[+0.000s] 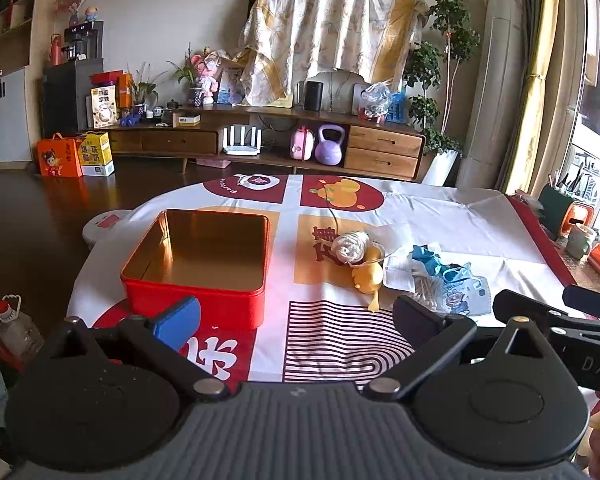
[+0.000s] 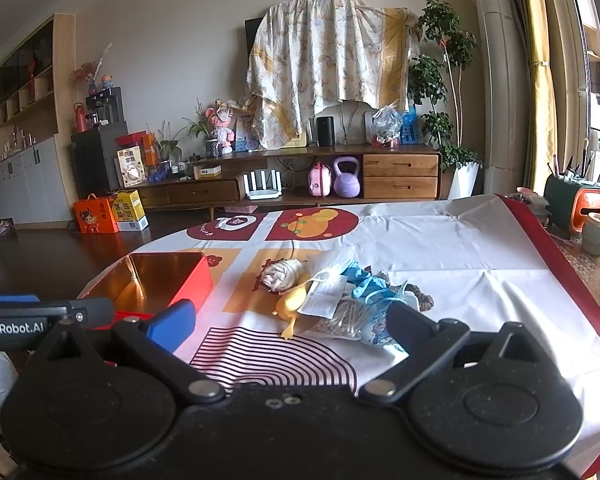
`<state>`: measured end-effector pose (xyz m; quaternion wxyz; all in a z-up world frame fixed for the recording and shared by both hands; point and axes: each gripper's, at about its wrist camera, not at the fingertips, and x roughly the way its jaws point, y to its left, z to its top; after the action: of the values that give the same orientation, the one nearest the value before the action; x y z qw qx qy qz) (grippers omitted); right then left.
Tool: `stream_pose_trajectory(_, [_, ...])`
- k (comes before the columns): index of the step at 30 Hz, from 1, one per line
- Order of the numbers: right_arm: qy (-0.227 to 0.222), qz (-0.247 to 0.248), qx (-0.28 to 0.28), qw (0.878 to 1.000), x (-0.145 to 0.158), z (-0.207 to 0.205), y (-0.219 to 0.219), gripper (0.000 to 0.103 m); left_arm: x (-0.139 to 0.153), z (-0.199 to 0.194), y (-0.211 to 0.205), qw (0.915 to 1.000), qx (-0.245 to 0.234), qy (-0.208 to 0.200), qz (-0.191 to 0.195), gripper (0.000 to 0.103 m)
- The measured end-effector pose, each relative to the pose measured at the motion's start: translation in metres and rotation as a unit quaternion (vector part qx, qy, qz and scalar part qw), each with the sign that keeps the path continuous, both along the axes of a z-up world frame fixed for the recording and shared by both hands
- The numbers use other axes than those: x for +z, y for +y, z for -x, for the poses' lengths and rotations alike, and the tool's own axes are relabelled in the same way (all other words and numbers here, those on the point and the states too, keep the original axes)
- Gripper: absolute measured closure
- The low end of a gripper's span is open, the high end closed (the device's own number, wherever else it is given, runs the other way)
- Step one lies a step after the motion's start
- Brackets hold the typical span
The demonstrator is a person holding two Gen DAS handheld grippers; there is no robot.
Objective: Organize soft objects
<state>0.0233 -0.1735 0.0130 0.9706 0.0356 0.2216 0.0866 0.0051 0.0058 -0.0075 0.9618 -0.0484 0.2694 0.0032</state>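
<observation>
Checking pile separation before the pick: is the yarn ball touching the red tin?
Apart. The left wrist view shows a strip of bare tablecloth between the red tin and the yarn ball.

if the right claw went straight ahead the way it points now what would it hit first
Probably the bag of cotton swabs at the near edge of the pile, lying between the open right claw fingers' line; the yellow duck toy sits just left. Depth is uncertain.

Both tools look alike. The left gripper has a ribbed grey body, two round black discs, black link arms on silver pivot pins and a blue pad on one finger. The right gripper is built the same in black, perhaps dusty. White lettering on the neighbouring gripper's side reads "GenRobot.AI".
</observation>
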Motion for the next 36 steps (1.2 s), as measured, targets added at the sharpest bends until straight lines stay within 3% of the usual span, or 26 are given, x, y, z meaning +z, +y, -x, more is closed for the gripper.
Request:
stream_pose_trajectory(5, [-0.001, 0.002, -0.006, 1.0, -0.01, -0.003, -0.001, 0.002, 0.001, 0.002, -0.005, 1.0, -0.009, 0.001, 0.003, 0.0])
stream_pose_trajectory(36, [-0.004, -0.001, -0.005, 1.0, 0.003, 0.014, -0.003, 0.003, 0.01, 0.014, -0.013, 0.9997, -0.021, -0.005, 0.007, 0.0])
